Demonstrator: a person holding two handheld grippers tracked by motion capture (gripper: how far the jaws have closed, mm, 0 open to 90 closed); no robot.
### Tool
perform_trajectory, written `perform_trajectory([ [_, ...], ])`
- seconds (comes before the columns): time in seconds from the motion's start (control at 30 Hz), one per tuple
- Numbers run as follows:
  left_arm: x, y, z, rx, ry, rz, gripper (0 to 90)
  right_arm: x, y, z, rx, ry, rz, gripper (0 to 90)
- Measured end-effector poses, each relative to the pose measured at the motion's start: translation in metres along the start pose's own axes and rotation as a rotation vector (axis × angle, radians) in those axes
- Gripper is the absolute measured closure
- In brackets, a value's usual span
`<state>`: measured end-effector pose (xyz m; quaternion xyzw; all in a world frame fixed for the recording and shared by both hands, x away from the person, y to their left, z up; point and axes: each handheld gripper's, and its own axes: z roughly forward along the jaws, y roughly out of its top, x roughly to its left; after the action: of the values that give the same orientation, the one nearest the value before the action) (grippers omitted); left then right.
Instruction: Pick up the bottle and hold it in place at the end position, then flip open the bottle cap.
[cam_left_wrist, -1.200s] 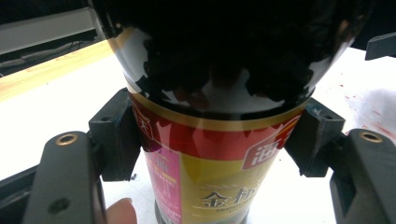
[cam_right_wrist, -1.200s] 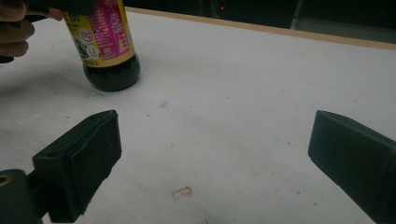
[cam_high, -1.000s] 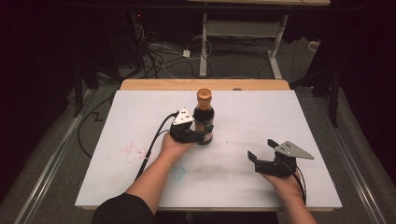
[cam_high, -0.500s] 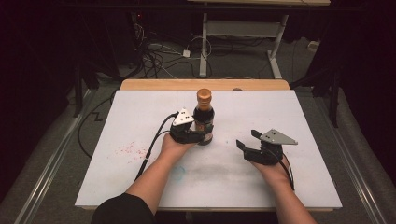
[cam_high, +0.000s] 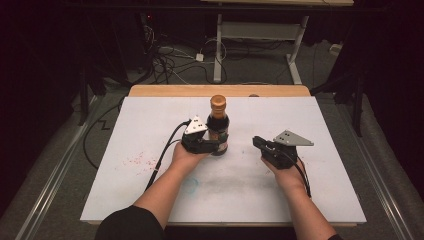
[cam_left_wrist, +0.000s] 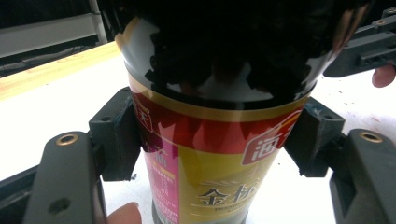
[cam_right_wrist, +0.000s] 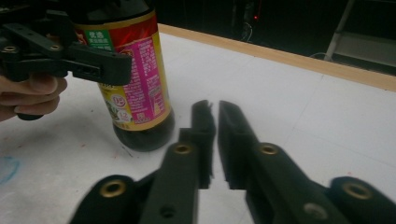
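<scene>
A dark sauce bottle (cam_high: 218, 127) with an orange cap and a red-and-yellow label stands upright on the white table top (cam_high: 150, 125). My left gripper (cam_high: 216, 145) is shut on the bottle's lower body; in the left gripper view its pads (cam_left_wrist: 116, 140) press the label of the bottle (cam_left_wrist: 210, 158) from both sides. My right gripper (cam_high: 256, 143) hovers just right of the bottle, pointing left at it. Its jaws have just been closing and now stand shut with nothing between them. The right gripper view shows the tips of that gripper (cam_right_wrist: 213, 110) a short way from the bottle's base (cam_right_wrist: 140, 126).
A wooden strip (cam_high: 220, 90) borders the far edge of the table top. Red specks (cam_high: 137, 161) and a faint blue mark (cam_high: 191, 186) stain the surface. Cables (cam_high: 165, 60) and desk legs (cam_high: 218, 50) lie on the floor beyond.
My right gripper moved left toward the bottle and its jaws went from wide open to shut, empty. The left gripper and bottle stayed put.
</scene>
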<state>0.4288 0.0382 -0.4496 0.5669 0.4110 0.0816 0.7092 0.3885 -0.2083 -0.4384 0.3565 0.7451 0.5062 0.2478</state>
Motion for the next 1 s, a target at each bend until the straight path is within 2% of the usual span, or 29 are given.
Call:
perform_trajectory([
  [0.3,0.0,-0.001,0.0,-0.008,-0.003,-0.003,28.2,0.001,0.01,0.009,0.001,0.0,-0.004,90.0],
  [0.73,0.0,-0.001,0.0,-0.009,0.005,-0.002,28.2,0.009,0.028,0.018,-0.015,0.024,-0.039,90.0],
  [1.0,0.001,0.0,-0.001,-0.003,-0.011,-0.004,28.3,0.016,0.048,0.02,-0.033,0.042,-0.062,90.0],
])
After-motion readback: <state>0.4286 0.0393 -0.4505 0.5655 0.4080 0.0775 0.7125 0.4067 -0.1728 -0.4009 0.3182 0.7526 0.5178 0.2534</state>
